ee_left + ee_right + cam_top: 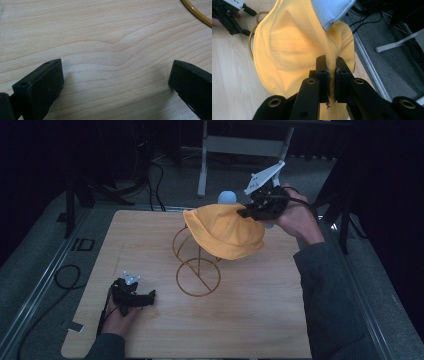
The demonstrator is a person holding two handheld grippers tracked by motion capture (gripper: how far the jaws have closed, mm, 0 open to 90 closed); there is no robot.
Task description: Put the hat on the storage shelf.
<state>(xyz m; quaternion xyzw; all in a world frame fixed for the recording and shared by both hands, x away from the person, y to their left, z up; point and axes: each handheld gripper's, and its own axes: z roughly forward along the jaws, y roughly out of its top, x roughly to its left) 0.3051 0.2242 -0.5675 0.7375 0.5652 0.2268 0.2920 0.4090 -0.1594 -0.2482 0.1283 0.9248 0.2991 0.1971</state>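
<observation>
A yellow cloth hat (227,231) hangs over the upper ring of a gold wire stand (198,277) in the middle of the wooden table. My right gripper (245,213) is shut on a fold of the hat (294,50) at its far right side; the cloth is pinched between the jaws of the right gripper (331,61). A light blue piece of cloth (332,10) sticks out just beyond the hat (227,197). My left gripper (152,296) lies on the table at the front left, open, with bare wood between the jaws of the left gripper (116,75).
The stand's gold base ring (197,12) lies just right of the left gripper. The table's (260,320) far and right edges are near the right hand. Beyond them are grey floor, cables (155,175) and a white desk frame (240,145).
</observation>
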